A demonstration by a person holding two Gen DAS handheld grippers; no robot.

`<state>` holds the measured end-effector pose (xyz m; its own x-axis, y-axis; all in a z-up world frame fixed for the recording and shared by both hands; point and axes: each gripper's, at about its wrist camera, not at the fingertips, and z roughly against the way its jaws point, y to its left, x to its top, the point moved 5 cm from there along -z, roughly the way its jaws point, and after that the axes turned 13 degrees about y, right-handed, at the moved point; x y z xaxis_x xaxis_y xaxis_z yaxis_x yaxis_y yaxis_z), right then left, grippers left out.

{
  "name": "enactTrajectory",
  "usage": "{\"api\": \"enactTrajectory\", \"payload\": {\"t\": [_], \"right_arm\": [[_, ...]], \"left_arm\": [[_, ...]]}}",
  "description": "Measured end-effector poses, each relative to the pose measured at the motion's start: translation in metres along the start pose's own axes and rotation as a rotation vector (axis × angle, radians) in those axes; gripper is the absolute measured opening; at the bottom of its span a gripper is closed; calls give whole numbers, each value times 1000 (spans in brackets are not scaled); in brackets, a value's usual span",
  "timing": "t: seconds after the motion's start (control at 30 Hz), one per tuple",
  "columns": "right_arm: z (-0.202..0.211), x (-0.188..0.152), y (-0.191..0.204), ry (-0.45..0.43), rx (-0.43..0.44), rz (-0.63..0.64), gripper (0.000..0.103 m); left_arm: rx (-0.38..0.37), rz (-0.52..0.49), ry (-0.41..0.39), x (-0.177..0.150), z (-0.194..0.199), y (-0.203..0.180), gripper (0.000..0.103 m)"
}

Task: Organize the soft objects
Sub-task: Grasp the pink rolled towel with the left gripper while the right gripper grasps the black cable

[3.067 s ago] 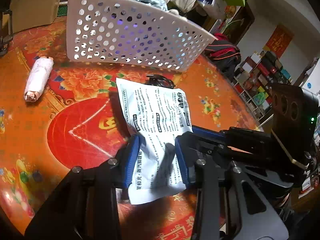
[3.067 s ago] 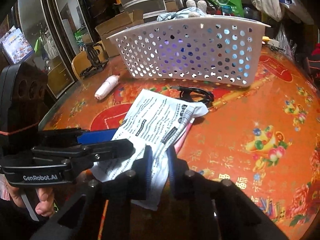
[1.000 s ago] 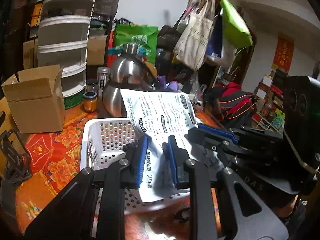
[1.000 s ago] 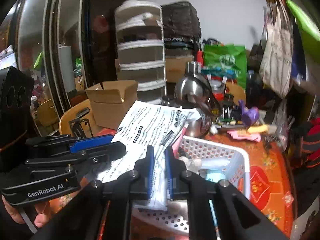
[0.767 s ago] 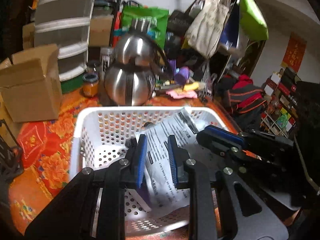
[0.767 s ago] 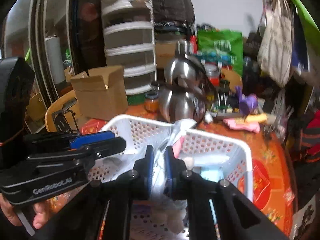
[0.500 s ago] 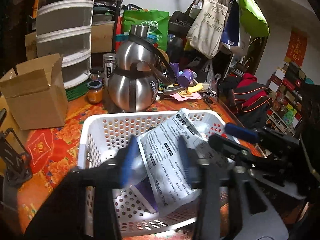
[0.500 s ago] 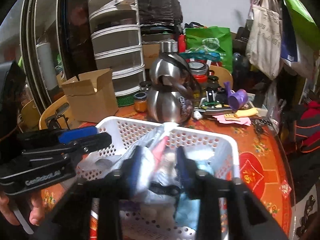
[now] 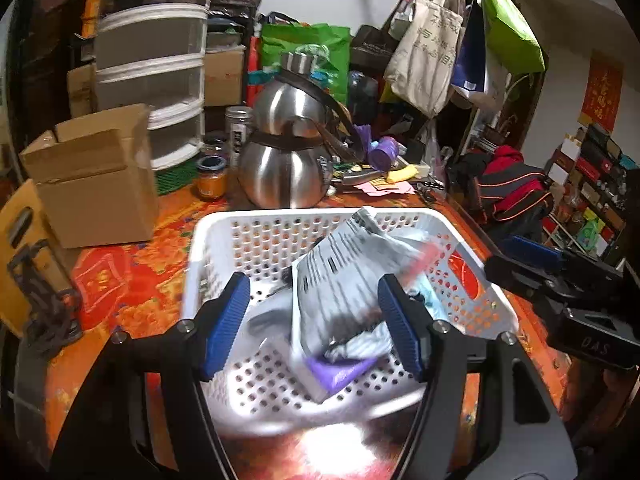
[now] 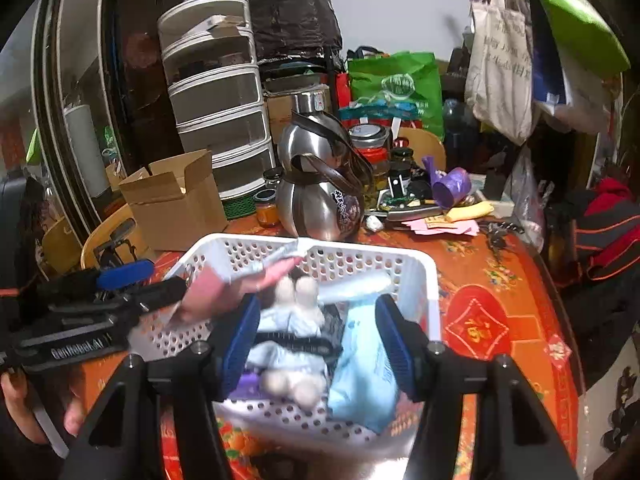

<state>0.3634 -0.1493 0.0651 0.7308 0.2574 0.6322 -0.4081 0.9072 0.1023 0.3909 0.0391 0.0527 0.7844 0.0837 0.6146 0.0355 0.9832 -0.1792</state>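
Note:
A white perforated basket (image 9: 280,216) (image 10: 432,280) stands on the red floral table. The white printed packet (image 9: 340,280) lies blurred inside it, tilted against the contents; in the right wrist view the packet (image 10: 224,288) shows its pink side at the basket's left wall. My left gripper (image 9: 314,324) hovers over the basket's near side, its jaws opening; the packet sits between the blue pads, free of them. My right gripper (image 10: 316,344) is likewise opening above a plush toy (image 10: 296,292) and a light blue pack (image 10: 360,360), gripping nothing. Each gripper shows in the other's view (image 9: 504,258) (image 10: 164,278).
Behind the basket stand a steel kettle (image 9: 288,160), a small orange jar (image 9: 210,180), a cardboard box (image 9: 96,176) and stacked plastic drawers (image 9: 152,60). Tote bags (image 9: 428,48) hang at the back right. A hand (image 10: 16,392) holds the left gripper. A purple item (image 9: 336,372) lies in the basket.
Both grippers lifted the packet off the table and carried it over the basket. Their jaws then spread apart and the packet dropped into the basket.

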Motion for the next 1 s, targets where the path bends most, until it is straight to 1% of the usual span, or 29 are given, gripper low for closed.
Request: {"api": "enactTrajectory", "payload": {"t": [0.07,0.17,0.23,0.3,0.37,0.43,0.5,0.53,0.67,0.8,0.87,0.93,1.0], "right_arm": [[11,-13,1,-18,0,-4,67],[24,-35,3,-40,17,0,70],[29,-55,3,-52,30,-12,74],[28,-77,3,-43,54,-22,75],[20,-96,6,-18,59,-23,75],[8,-114,10,29,56,-15,75],[-5,-132,15,62,49,-15,75],[-15,-141,20,86,51,-3,75],[-44,-161,24,153,31,-8,75],[-62,-170,37,203,3,31,75],[-70,-172,40,222,-12,45,75],[-76,-172,40,236,-4,37,75],[-81,-171,41,250,6,36,75]], "left_arm": [[22,2,-13,-8,11,2,70],[28,-1,-23,-25,30,4,72],[40,7,-29,-38,45,9,75],[54,17,-40,-55,60,16,80],[76,43,-47,-73,70,27,80],[81,71,-29,-93,72,40,80],[73,100,-6,-113,68,53,81],[80,114,5,-122,65,59,81],[119,140,63,-154,43,83,80],[152,153,126,-172,16,97,80],[145,160,151,-178,4,101,80],[159,153,175,-182,-8,103,80],[155,150,200,-187,-18,104,80]]}}
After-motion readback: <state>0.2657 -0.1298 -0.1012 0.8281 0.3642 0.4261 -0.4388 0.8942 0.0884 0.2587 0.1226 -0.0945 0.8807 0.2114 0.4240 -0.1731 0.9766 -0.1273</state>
